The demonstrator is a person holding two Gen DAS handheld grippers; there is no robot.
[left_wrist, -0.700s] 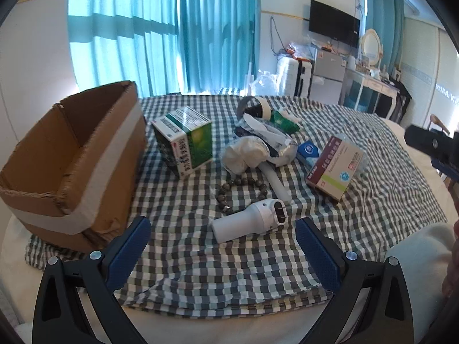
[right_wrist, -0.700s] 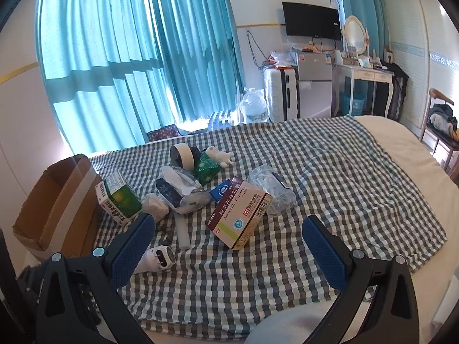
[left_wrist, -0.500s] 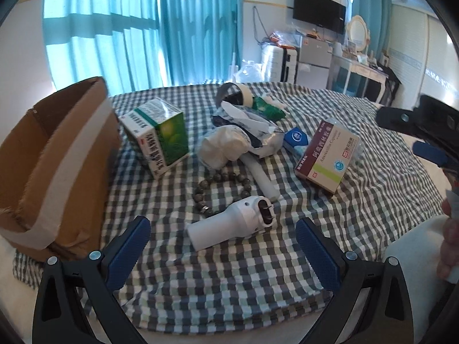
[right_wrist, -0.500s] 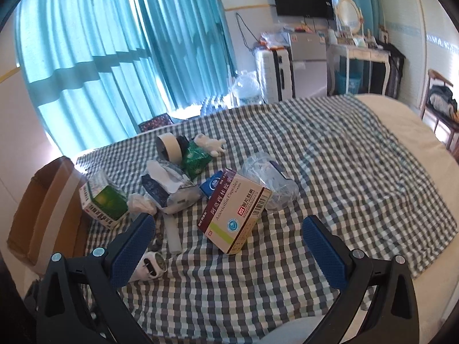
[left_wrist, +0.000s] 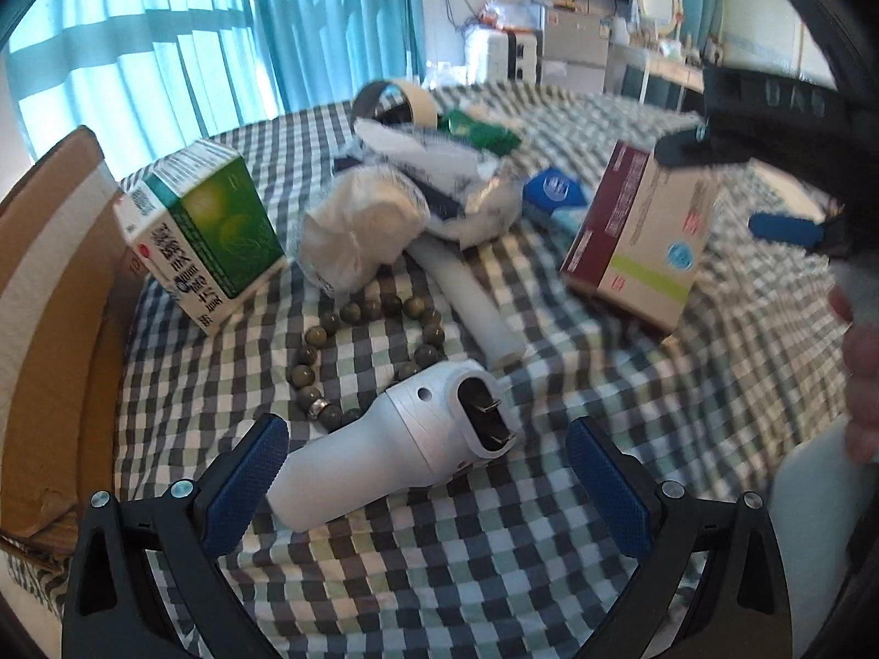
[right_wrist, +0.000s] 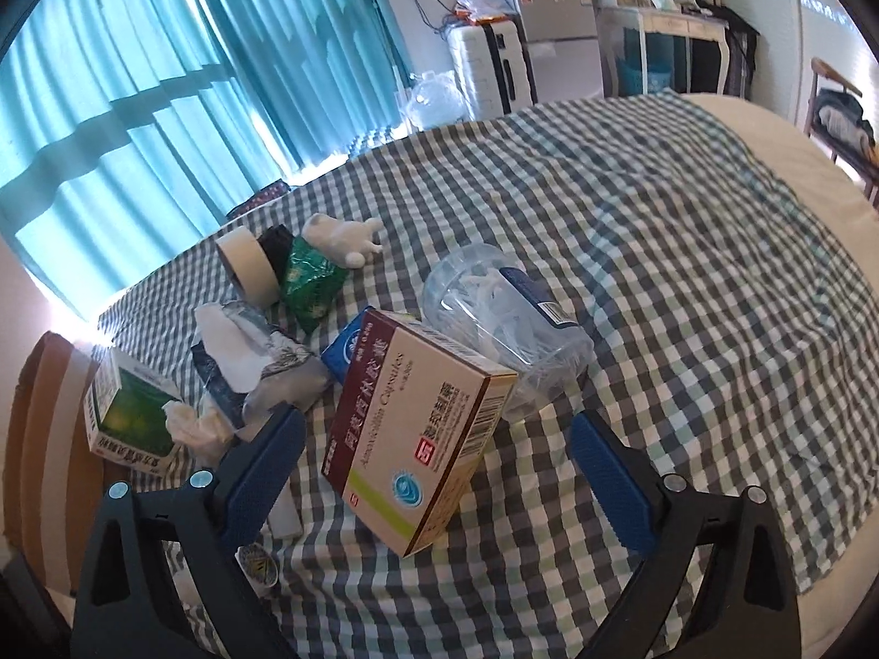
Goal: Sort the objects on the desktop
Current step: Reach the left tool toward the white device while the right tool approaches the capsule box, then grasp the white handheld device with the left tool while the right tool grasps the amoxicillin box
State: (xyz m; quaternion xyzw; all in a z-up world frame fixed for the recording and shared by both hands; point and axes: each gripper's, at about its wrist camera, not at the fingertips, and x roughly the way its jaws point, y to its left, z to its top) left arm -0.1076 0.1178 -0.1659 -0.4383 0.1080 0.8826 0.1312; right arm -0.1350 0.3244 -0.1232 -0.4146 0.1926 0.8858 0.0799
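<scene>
My left gripper (left_wrist: 426,456) is open, its jaws on either side of a white plug-in device (left_wrist: 406,445) lying on the checked cloth, not touching it. A bead bracelet (left_wrist: 362,346) and a white tube (left_wrist: 472,302) lie just beyond. My right gripper (right_wrist: 437,456) is open, its jaws around the near end of a maroon-and-cream medicine box (right_wrist: 417,428), which also shows in the left wrist view (left_wrist: 637,236). A green-and-white box (left_wrist: 203,230) stands at the left; it also shows in the right wrist view (right_wrist: 132,417).
An open cardboard box (left_wrist: 49,318) stands at the left edge. Behind lie crumpled wrappers (left_wrist: 439,186), a tape roll (right_wrist: 247,263), a green packet (right_wrist: 310,280), a white toy (right_wrist: 340,236), a blue box (right_wrist: 351,346) and a clear plastic container (right_wrist: 505,324). Checked cloth (right_wrist: 686,274) stretches right.
Both grippers have moved forward and down. The white device now lies between my left jaws, and the medicine box between my right jaws. Both stay open.
</scene>
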